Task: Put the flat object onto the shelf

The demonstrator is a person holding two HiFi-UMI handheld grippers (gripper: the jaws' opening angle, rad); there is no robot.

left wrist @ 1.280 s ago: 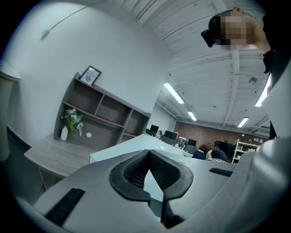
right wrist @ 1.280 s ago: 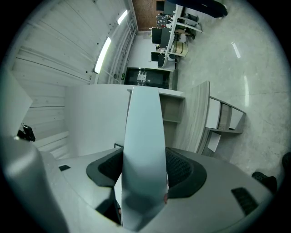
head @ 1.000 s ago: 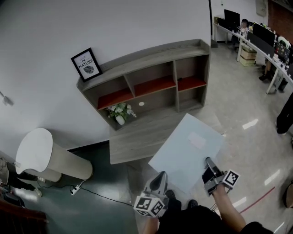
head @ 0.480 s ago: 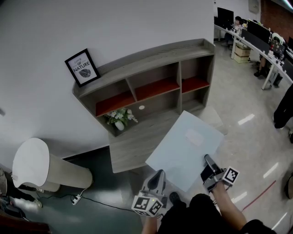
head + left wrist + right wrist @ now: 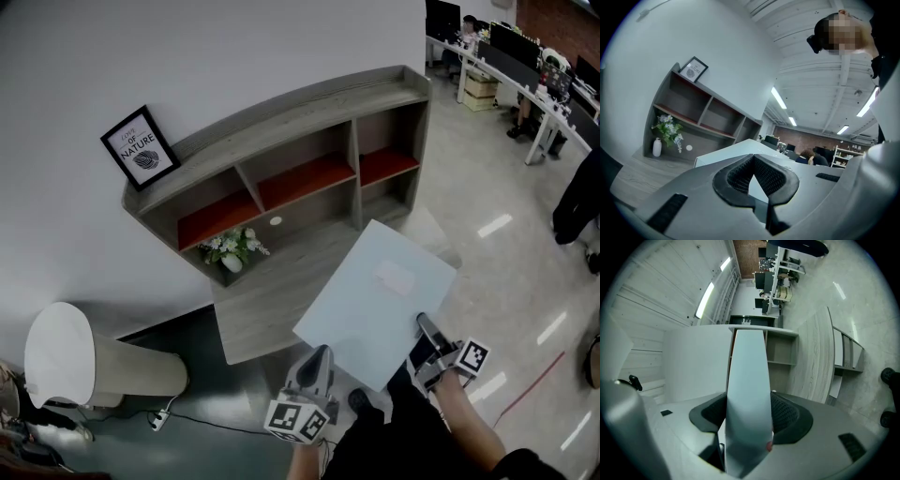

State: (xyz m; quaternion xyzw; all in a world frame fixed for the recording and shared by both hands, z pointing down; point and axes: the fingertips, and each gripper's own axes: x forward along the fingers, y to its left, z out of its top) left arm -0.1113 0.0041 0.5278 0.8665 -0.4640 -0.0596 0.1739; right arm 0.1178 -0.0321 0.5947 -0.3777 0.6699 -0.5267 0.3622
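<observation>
Right gripper jaws are closed on the near edge of the board, its pale face running straight out between the pads. Left gripper jaws meet at the tips with nothing between them; the board lies just past them, and whether they prop it from below I cannot tell. The board hangs in the air, roughly flat, over the floor and the corner of the low deck, well short of the shelf. This looks like the carry step, with placing not yet begun. Next it probably has to go forward and up, kept level, onto a free surface, clear of the frame and the flowers. With one edge pinched, it could sag or swing.
</observation>
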